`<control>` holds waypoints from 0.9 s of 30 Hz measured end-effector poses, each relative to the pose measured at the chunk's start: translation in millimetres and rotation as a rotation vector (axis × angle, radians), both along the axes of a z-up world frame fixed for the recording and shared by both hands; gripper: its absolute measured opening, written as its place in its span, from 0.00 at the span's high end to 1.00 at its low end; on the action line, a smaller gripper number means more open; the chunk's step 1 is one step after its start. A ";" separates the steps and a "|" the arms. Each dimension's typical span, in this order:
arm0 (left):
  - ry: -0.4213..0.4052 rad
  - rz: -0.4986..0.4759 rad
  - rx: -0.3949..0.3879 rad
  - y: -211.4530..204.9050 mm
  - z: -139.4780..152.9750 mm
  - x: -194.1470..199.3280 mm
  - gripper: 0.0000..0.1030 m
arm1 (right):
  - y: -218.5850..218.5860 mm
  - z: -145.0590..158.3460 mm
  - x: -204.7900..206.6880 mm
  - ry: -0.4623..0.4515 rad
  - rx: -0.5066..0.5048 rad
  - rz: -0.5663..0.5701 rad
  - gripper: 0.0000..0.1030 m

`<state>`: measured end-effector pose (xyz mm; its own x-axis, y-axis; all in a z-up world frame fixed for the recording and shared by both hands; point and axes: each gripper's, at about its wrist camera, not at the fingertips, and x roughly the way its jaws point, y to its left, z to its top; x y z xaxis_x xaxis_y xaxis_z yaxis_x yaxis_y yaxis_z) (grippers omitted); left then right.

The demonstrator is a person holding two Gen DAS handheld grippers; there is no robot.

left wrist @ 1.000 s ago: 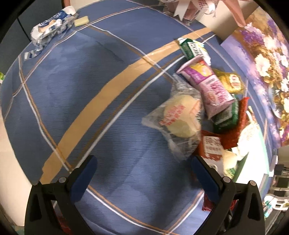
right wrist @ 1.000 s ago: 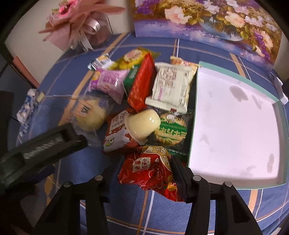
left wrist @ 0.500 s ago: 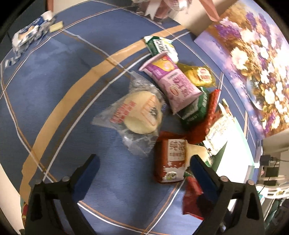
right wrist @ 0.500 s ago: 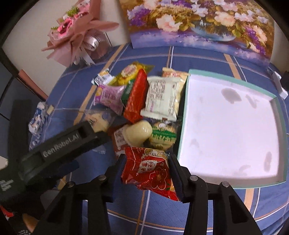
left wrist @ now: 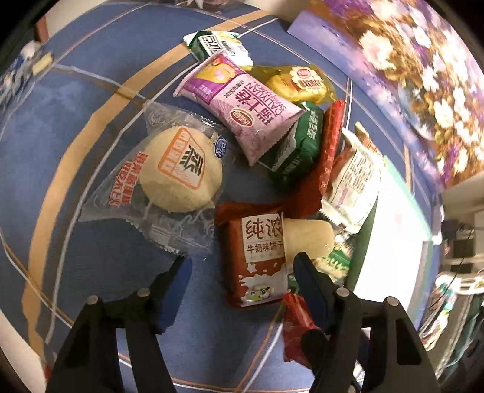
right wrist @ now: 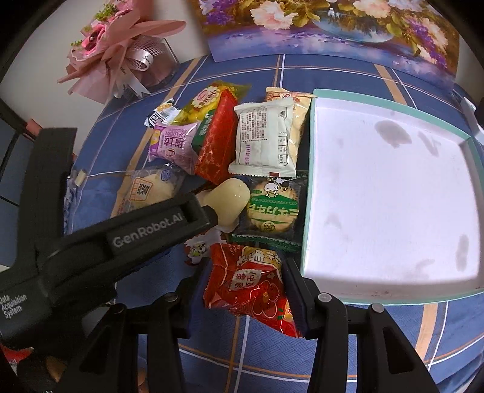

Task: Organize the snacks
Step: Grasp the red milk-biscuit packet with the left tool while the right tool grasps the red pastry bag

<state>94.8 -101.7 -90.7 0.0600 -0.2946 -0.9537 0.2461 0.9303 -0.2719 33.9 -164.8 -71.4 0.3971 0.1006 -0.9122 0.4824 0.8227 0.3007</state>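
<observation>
Blue checked tablecloth (right wrist: 302, 69) is seen beneath both tools: nearest, the red snack packet (right wrist: 251, 287) is pinched by the right gripper (right wrist: 245, 290), the left gripper (left wrist: 242, 266), jaws just narrowing yet apart, is poised over the brown biscuit packet (left wrist: 257, 260), and the white tray (right wrist: 393, 196) lies beyond.

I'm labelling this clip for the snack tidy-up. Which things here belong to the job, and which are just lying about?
Part of the job:
- red snack packet, gripped by the right gripper
- brown biscuit packet under the left gripper
- bun in clear wrap
- purple packet
- white tray

Lying about:
- pink bouquet
- flower painting
</observation>
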 end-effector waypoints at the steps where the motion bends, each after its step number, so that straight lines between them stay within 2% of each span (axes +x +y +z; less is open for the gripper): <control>1: 0.004 -0.008 0.013 0.8 0.0 0.5 0.31 | -0.1 0.0 -0.2 0.000 0.000 0.001 0.52; 4: 0.028 -0.017 0.076 -5.4 -10.4 4.1 0.30 | 0.4 -0.1 0.1 0.001 0.000 0.001 0.52; 9: 0.037 0.024 0.070 -6.0 -11.8 11.3 0.32 | 2.4 -0.4 0.7 0.003 0.000 0.002 0.52; 12: 0.042 0.054 0.059 -2.2 -12.8 17.8 0.45 | 3.1 -2.3 1.7 0.007 0.005 0.007 0.51; 14: 0.036 0.060 0.069 -3.0 -13.7 20.8 0.59 | 5.9 -4.2 4.4 0.014 0.001 0.020 0.51; 18: 0.035 0.053 0.075 -8.1 -17.3 27.8 0.59 | 16.4 -9.2 11.1 0.032 -0.027 0.062 0.50; 21: 0.044 0.049 0.076 6.9 -13.7 22.6 0.59 | 23.0 -11.0 14.4 0.042 -0.050 0.085 0.49; 23: 0.050 0.050 0.073 32.4 -6.8 9.3 0.60 | 26.8 -12.7 16.4 0.051 -0.060 0.098 0.48; 27: 0.062 0.065 0.066 52.3 -13.2 6.8 0.60 | 32.9 -16.6 20.4 0.076 -0.078 0.119 0.45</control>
